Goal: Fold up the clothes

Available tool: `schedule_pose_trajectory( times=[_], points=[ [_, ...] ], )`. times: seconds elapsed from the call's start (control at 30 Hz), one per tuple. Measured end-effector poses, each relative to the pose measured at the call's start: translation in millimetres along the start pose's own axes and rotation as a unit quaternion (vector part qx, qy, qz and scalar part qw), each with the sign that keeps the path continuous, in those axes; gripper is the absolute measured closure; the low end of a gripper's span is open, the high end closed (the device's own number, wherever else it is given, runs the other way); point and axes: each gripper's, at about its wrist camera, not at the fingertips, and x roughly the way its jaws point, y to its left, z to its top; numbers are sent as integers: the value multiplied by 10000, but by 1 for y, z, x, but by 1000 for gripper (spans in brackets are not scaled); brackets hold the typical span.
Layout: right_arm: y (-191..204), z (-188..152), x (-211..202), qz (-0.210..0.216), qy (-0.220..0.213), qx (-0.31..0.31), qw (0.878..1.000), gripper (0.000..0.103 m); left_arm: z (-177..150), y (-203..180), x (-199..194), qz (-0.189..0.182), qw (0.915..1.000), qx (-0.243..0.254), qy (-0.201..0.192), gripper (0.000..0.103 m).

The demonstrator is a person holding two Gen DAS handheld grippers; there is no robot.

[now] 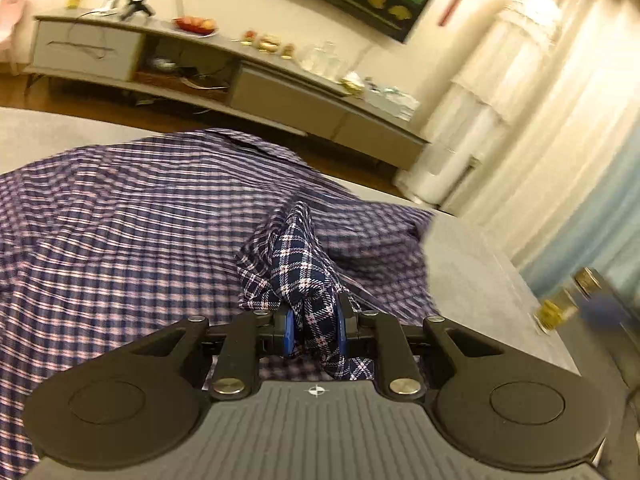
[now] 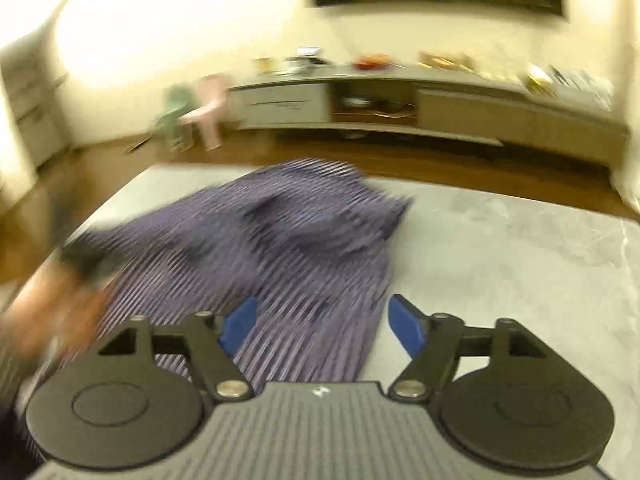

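A navy and white checked shirt (image 1: 140,216) lies spread over the grey table (image 1: 480,272). My left gripper (image 1: 315,330) is shut on a bunched fold of the shirt, which rises between its blue pads (image 1: 287,332). In the right wrist view the same shirt (image 2: 280,240) looks blurred and lies on the left half of the table (image 2: 500,260). My right gripper (image 2: 324,324) is open above the shirt's near edge, its blue fingers (image 2: 406,326) wide apart with nothing between them. A hand (image 2: 44,312) holding the other gripper blurs at the left.
A long low cabinet (image 1: 240,76) with bowls and small items runs along the far wall. White curtains (image 1: 540,100) hang at the right. Small pink and green chairs (image 2: 196,112) stand on the wood floor. Gold-lidded jars (image 1: 560,308) sit at the table's right edge.
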Motion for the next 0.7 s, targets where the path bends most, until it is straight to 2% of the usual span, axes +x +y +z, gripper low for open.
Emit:
schedule_pose_trajectory(
  times=[0.07,0.1,0.17,0.2,0.23,0.27,0.3,0.37,0.47,0.57,0.63,0.67,0.7],
  points=[
    [-47,37,71,-210,77,503,9985,27,-5,-7,-1,-74,9998,170,12,83],
    [-68,45,106,-291,181,831,9960,27,-7,-11,-2,-107,9996,260,12,83],
    [-101,52,154,-161,334,1581,9867,29,-10,-17,-3,-172,9989,441,11,83],
    [-118,56,178,-90,409,1955,9798,36,-11,-19,-3,-208,9984,519,13,83],
    [-127,55,196,80,550,2125,9756,50,-11,-21,-3,-247,9980,587,15,83],
    [-136,53,213,259,697,2276,9709,101,-11,-21,-2,-279,9976,638,23,83],
    [-138,56,222,263,734,2196,9725,101,-12,-20,-1,-305,9972,676,37,83],
    [-136,69,213,-45,276,1708,9849,101,-14,-17,3,-330,9970,684,114,83],
    [-131,88,192,-674,-234,879,9936,101,-19,-7,12,-323,9971,595,358,83],
    [-102,94,194,-1325,-509,-177,9897,100,-22,1,29,-192,9967,482,621,83],
    [-84,92,211,-1667,-452,-668,9827,95,-18,7,31,-200,9974,235,646,83],
    [-76,90,221,-1856,-365,-911,9777,79,-16,11,31,-230,9976,89,640,83],
    [-71,89,230,-1957,-153,-1033,9751,59,-13,15,31,-261,9976,-56,634,83]
  ],
)
